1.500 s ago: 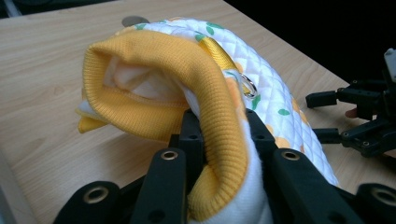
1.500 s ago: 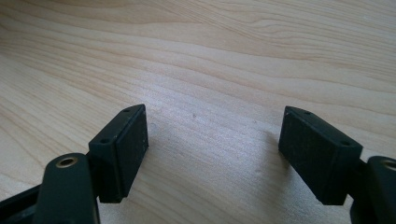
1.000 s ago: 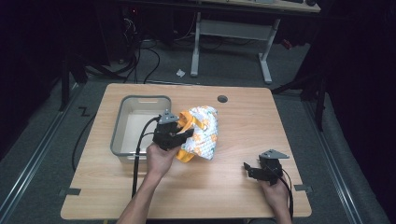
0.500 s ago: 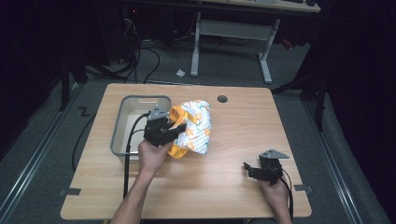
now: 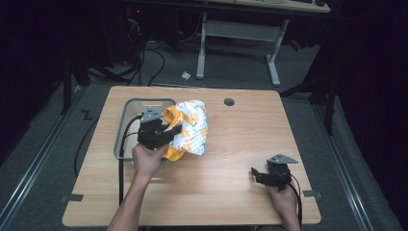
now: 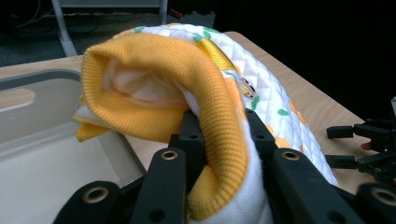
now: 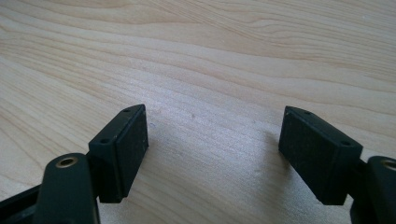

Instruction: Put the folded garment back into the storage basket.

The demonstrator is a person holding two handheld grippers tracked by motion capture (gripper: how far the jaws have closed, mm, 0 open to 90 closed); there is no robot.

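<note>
The left gripper [image 5: 168, 131] pinches the yellow ribbed cuff of a quilted child's jacket [image 5: 192, 127], draped over the right rim of a grey tub [image 5: 126, 111]. Well apart, the right gripper [image 5: 256, 174], jaws spread, rests on bare tabletop [image 5: 240, 134] near the front-right edge.

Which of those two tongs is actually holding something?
The left tongs, beside the grey tub: their jaws are clamped on the yellow-trimmed quilted cloth. The right tongs sit low over bare wood with jaws wide apart and nothing between them.
</note>
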